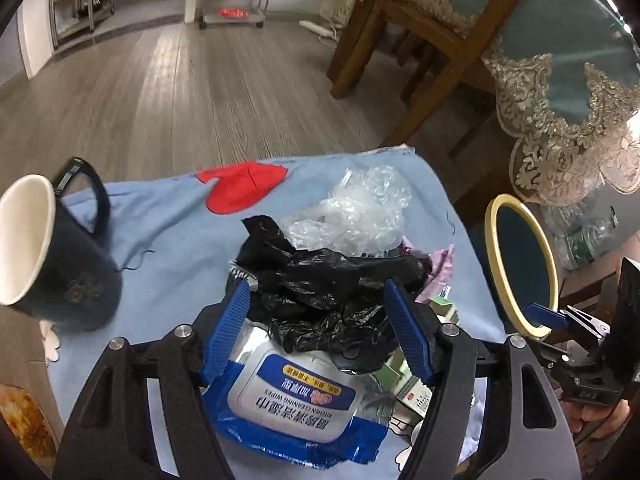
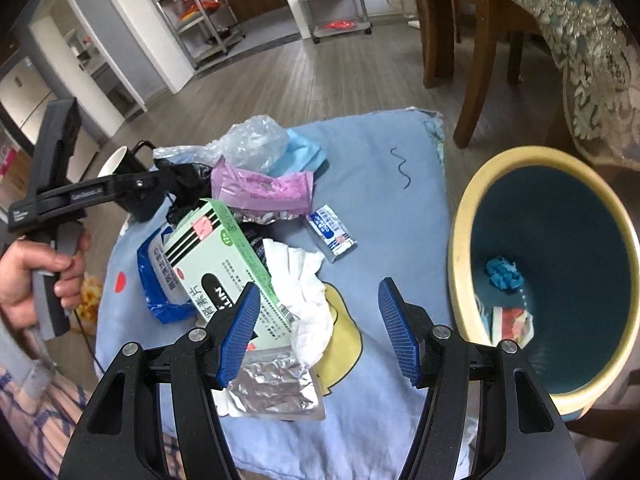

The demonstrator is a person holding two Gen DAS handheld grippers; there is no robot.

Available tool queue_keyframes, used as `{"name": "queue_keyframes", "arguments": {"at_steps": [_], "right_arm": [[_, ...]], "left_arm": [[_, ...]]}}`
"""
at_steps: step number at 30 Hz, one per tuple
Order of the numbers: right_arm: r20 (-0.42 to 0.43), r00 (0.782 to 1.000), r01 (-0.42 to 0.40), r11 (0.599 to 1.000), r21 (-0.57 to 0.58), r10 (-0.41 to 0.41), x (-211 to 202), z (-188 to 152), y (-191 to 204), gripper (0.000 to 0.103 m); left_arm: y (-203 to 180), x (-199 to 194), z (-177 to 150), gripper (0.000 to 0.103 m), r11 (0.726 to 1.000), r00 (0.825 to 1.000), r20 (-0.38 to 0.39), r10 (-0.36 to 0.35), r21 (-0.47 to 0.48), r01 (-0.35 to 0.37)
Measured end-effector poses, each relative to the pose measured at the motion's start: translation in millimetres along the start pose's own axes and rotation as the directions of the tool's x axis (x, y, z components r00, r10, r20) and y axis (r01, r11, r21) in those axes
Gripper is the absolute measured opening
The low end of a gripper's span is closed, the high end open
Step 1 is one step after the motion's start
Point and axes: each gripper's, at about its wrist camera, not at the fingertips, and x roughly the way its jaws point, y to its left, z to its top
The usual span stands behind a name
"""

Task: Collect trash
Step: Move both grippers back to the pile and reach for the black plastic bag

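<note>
The trash lies heaped on the blue cloth, toward its left edge and centre, while the bin stands just off the cloth's right edge with a blue crumple and a small packet already at its bottom. The left gripper is spread wide, its blue pads straddling the black plastic bag, which drapes over the wet-wipes pack and sits below the clear plastic wrap; nothing is pinched yet. The right gripper is likewise released and holds nothing, hovering over bare cloth between the white tissue and the bin, with the green box and a foil pouch under its left pad. The step in hand looks like a grab at the black bag. To do it well, the left gripper should probably sink until both pads are level with the thick, bunched middle of the bag and not its loose fringe, then close fully, since thin film slips out of a shallow bite. Lifting slowly should let the wipes pack and clear wrap fall away rather than trail along. The mug stands near the cloth's left edge, so the carry toward the bin ought to swing away from it, and the right gripper should stay out of that path.
</note>
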Motion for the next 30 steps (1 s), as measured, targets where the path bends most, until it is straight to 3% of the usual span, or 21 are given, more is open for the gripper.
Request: {"name": "queue_keyframes", "arguments": {"at_steps": [3,4,5,7,13,21,26,30], "right_arm": [[0.003,0.999,-0.032,0.999,0.024,0.032,4.2,5.1,-2.8,0.063],[0.005,0.999,-0.04,0.999,0.027,0.04,5.6,6.5,-2.5,0.063],[0.006,0.999,-0.047,0.999,0.024,0.047,7.9,8.4,-1.6,0.063],[-0.002,0.999,-0.049,0.999,0.019,0.049,13.8,11.5,-0.4,0.063],[-0.011,0.999,-0.048,0.999,0.018,0.048,23.1,17.8,-2.7,0.063],[0.031,0.999,-0.028,0.999,0.042,0.027,8.1,19.7,-7.4,0.063],[0.064,0.996,-0.068,0.997,-0.03,0.07,3.2,51.8,18.4,0.063],[0.037,0.997,-0.057,0.985,-0.161,0.063,28.4,94.8,59.3,0.063]], "left_arm": [[-2.7,13.1,-2.1,0.041,1.0,0.999,-0.05,0.019,0.021,-0.018],[-3.5,14.3,-3.0,0.025,0.999,0.998,-0.054,0.03,0.027,-0.029],[-5.0,16.2,-5.1,0.015,0.998,0.997,-0.063,0.046,0.041,-0.044],[-6.9,16.1,-7.5,0.004,0.997,0.996,-0.066,0.062,0.053,-0.058],[-10.2,3.7,-7.1,0.001,0.997,0.997,-0.052,0.057,0.046,-0.055],[-6.9,-47.7,-14.5,0.001,0.999,1.0,0.015,0.019,0.042,-0.02],[-2.1,-82.0,-15.6,0.001,0.997,0.993,0.099,0.064,0.042,-0.068],[7.4,-94.1,-12.9,0.001,0.994,0.986,0.13,0.102,0.028,-0.106]]}}
